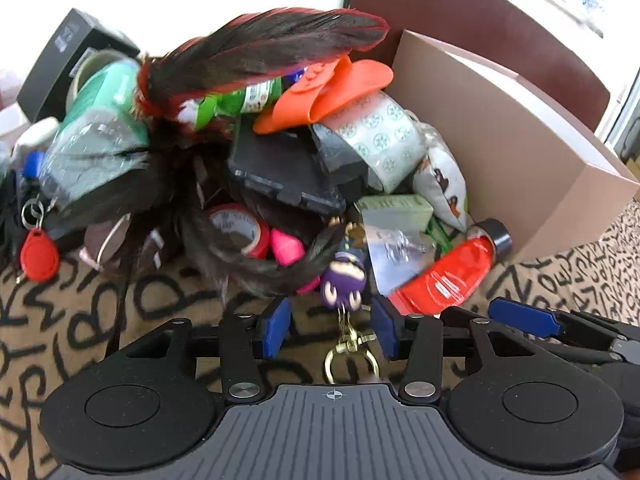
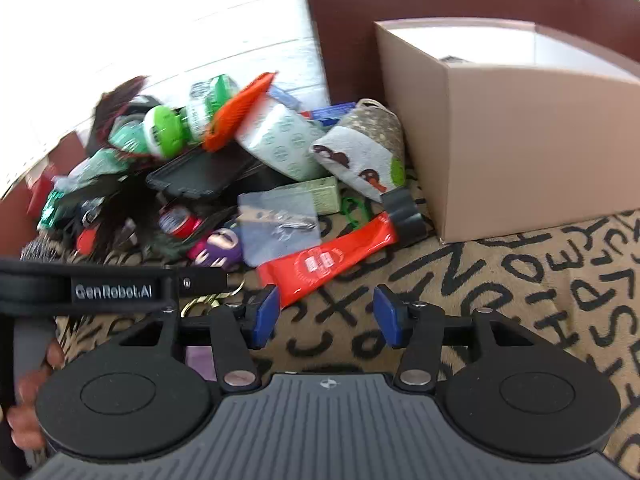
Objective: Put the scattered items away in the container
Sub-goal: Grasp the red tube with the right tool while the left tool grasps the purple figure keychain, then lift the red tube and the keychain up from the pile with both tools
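A heap of scattered items lies on a letter-patterned cloth (image 1: 100,312) beside an open cardboard box (image 1: 500,136), which also shows in the right wrist view (image 2: 520,140). The heap holds a red tube (image 1: 444,272) (image 2: 332,256), a purple figure keychain (image 1: 346,280) (image 2: 220,246), a clear bag (image 2: 278,224), a black feather duster (image 1: 260,48), an orange plastic piece (image 1: 328,92) and patterned tape (image 1: 384,140). My left gripper (image 1: 330,326) is open, its blue pads either side of the keychain's gold clasp (image 1: 350,344). My right gripper (image 2: 325,316) is open and empty above the cloth, just before the red tube.
A dark red chair back (image 1: 500,28) stands behind the box. A black box (image 1: 68,60) and a red key fob (image 1: 39,254) lie at the heap's left. The right gripper's blue finger (image 1: 524,316) shows at the left view's right edge. The left gripper body (image 2: 116,288) crosses the right view.
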`<state>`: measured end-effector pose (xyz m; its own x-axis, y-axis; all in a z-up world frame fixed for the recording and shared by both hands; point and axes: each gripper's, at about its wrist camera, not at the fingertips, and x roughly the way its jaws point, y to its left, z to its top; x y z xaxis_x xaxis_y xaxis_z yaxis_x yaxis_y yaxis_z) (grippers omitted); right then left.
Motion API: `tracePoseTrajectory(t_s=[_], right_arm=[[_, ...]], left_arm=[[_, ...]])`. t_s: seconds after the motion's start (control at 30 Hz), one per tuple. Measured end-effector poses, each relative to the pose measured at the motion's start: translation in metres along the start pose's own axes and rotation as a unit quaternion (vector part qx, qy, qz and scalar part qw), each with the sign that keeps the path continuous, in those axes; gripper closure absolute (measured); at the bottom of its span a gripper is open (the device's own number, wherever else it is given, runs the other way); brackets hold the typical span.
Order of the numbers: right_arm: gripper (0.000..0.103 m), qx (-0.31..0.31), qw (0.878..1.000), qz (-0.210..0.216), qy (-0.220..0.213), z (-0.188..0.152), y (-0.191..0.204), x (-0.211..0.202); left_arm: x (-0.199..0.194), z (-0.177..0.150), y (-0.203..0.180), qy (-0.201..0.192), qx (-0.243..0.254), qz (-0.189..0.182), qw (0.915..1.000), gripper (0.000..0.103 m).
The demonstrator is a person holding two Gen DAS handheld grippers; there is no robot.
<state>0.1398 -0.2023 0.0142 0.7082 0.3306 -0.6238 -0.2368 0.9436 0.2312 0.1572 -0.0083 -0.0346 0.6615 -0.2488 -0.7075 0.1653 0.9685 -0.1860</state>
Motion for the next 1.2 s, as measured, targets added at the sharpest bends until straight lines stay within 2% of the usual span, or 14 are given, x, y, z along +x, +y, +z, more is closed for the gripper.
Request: tracePoseTrajectory(t_s=[0.03,0.13,0.2,0.23,0.27,0.33,0.53,0.6,0.93,0.97,1.0,1.1,1.13,1.2], right_arm=[[0.045,0.005,1.000,-0.002,0.001,0.002,-0.002,0.005],[0.043,0.007,1.000,-0.008,-0.008,0.006,-0.003,0.014],[0.044,-0.003,1.000,-0.015,-0.015,0.010,0.000,0.022],[0.049,-0.010,1.000,-0.016,-0.017,0.010,0.002,0.024],[0.056,-0.016,1.000,-0.011,-0.017,0.011,0.004,0.026],[0.074,-0.028,0.999,-0.003,-0.021,0.013,0.010,0.025],[0.091,-0.060,0.998,0.017,-0.033,0.012,0.020,-0.001],[0.095,-0.071,0.997,0.021,-0.032,0.011,0.024,-0.010],[0.095,-0.110,0.993,0.036,-0.026,-0.007,0.028,-0.071],[0.095,-0.110,0.993,0.034,-0.024,-0.008,0.028,-0.071],[0.096,-0.110,0.993,0.032,-0.020,-0.010,0.026,-0.072],[0.096,-0.105,0.994,0.030,-0.006,-0.015,0.023,-0.068],[0.096,-0.104,0.994,0.030,-0.003,-0.016,0.022,-0.068],[0.095,-0.102,0.994,0.028,0.001,-0.019,0.021,-0.066]], left_arm=[[0.002,0.001,-0.001,-0.001,0.003,0.002,1.0000,0.044],[0.007,0.003,-0.002,-0.002,0.016,0.013,0.9998,0.064],[0.006,0.002,-0.002,-0.004,0.021,0.014,0.9997,0.066],[0.005,0.001,-0.003,-0.004,0.026,0.016,0.9995,0.070],[0.004,-0.001,-0.004,-0.004,0.029,0.018,0.9994,0.084],[0.000,-0.005,-0.004,0.002,0.024,0.005,0.9997,0.098],[-0.022,-0.019,0.008,0.013,-0.008,-0.014,0.9998,0.103],[-0.032,-0.025,0.011,0.013,-0.011,-0.017,0.9997,0.103],[-0.064,-0.052,0.026,0.017,-0.021,-0.015,0.9995,0.103],[-0.063,-0.051,0.025,0.014,-0.024,-0.016,0.9995,0.088],[-0.061,-0.047,0.024,0.011,-0.033,-0.019,0.9992,0.080],[-0.055,-0.038,0.017,-0.005,-0.028,-0.022,0.9994,0.066],[-0.050,-0.034,0.014,-0.005,-0.024,-0.016,0.9996,0.058],[-0.040,-0.029,0.010,-0.005,-0.019,-0.005,0.9998,0.053]])
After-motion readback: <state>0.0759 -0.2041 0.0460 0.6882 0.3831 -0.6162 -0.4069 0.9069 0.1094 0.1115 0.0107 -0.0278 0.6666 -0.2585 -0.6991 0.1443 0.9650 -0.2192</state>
